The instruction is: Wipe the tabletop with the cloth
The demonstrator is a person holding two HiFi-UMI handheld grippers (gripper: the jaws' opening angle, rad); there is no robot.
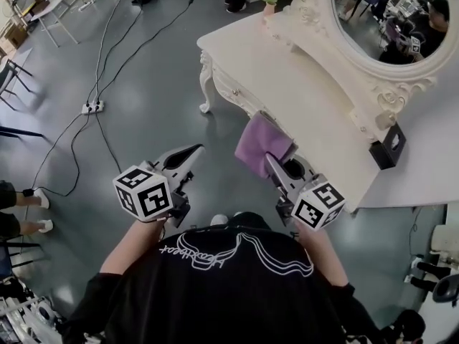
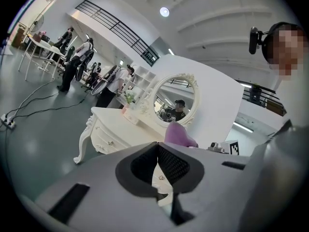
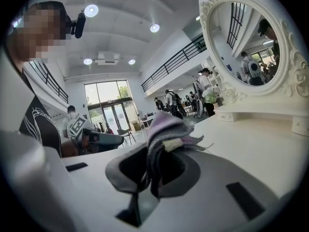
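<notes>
Head view, centre of frame: my right gripper [image 1: 275, 165] is clenched on the purple cloth [image 1: 259, 142], which spreads from the jaws across the near edge of the white tabletop [image 1: 287, 84]. I cannot tell whether the cloth touches the surface. In the right gripper view, the cloth is bunched between the two jaws, with the tabletop running off to the right of the frame.

Lower left of centre: my left gripper [image 1: 193, 150] is held over the grey floor, well apart from the table. In the left gripper view, its jaws are pressed together with nothing between them.

Upper right: an oval mirror [image 1: 387, 13] in an ornate frame stands at the back of the tabletop. A small black box [image 1: 387, 146] sits at the right.
</notes>
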